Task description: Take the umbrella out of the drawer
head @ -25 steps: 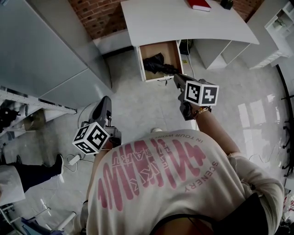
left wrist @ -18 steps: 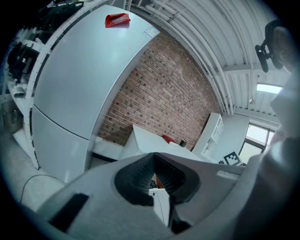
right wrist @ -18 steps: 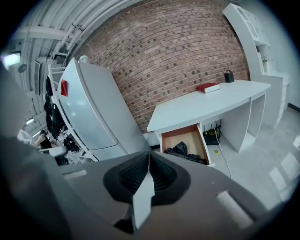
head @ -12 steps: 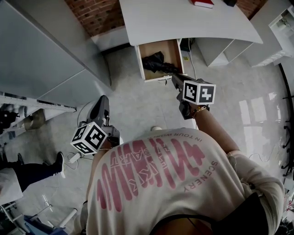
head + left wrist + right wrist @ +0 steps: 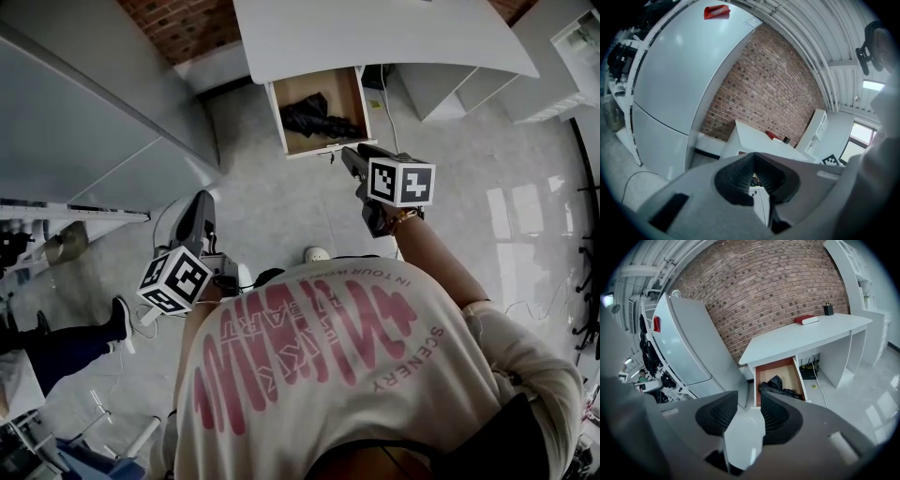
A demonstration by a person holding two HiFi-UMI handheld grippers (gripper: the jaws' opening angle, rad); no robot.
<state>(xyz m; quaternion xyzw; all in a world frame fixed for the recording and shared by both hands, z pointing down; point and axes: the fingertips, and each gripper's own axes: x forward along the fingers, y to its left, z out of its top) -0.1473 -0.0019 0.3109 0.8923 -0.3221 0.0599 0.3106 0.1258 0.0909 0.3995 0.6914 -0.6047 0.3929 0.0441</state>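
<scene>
In the head view, the drawer (image 5: 292,86) is pulled out from under the white desk (image 5: 375,37) at the top middle of the frame. That leaves the black umbrella (image 5: 319,117) lying inside in plain sight. The right gripper (image 5: 347,155) is just below the drawer's front edge and points at it, I think to get ready to reach in. The left gripper (image 5: 199,208) hangs at the middle left, well apart from the drawer, as if it is not needed yet. A big grey fridge (image 5: 84,103) fills the upper left, and another person's leg (image 5: 66,347) shows at the lower left. Nothing stands between the right gripper and the drawer.

In the left gripper view, the left gripper (image 5: 752,157) has its jaws closed tip to tip with nothing in them. A brick wall (image 5: 759,84) is behind.

In the right gripper view, the right gripper (image 5: 749,399) has just been opening. Its jaws are partly apart and only bare floor shows between them. The umbrella (image 5: 780,387) sits in the drawer (image 5: 780,371) just above the jaws, not touched. A red book (image 5: 806,319) lies on the desk (image 5: 801,341), out of the way
</scene>
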